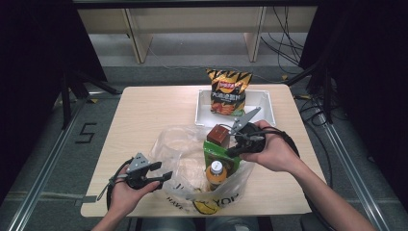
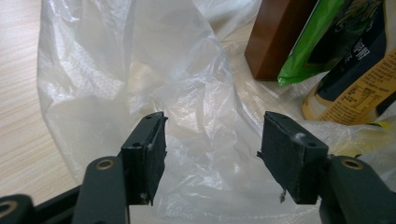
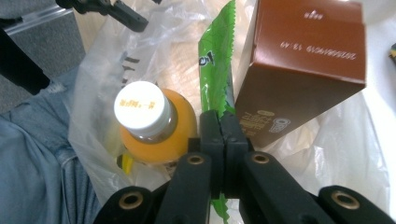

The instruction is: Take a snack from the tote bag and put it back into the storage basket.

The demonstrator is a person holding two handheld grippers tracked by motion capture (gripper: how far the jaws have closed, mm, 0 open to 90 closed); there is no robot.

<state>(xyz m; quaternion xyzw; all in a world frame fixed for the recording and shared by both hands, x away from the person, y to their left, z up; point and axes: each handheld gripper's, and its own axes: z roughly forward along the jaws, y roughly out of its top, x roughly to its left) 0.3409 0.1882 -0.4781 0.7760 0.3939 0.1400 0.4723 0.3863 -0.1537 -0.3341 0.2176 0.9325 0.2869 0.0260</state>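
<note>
A clear plastic bag (image 1: 178, 144) lies open on the wooden table (image 1: 144, 110). In it stand an orange juice bottle (image 3: 154, 121) with a white cap, a green snack packet (image 3: 217, 60) and a brown carton (image 3: 303, 65). My right gripper (image 3: 224, 126) reaches into the bag from the right and is shut on the packet's serrated edge, between bottle and carton. My left gripper (image 2: 212, 140) rests at the bag's left side with its jaws wide apart. Crumpled bag film (image 2: 140, 70) lies just beyond them, and nothing is pinched.
At the back of the table a white tray (image 1: 267, 103) holds an orange-and-black chips bag (image 1: 228, 91), standing upright. Bare wood (image 1: 139, 115) stretches left of the bag. The table's front edge runs just under the bag, with the person's lap below.
</note>
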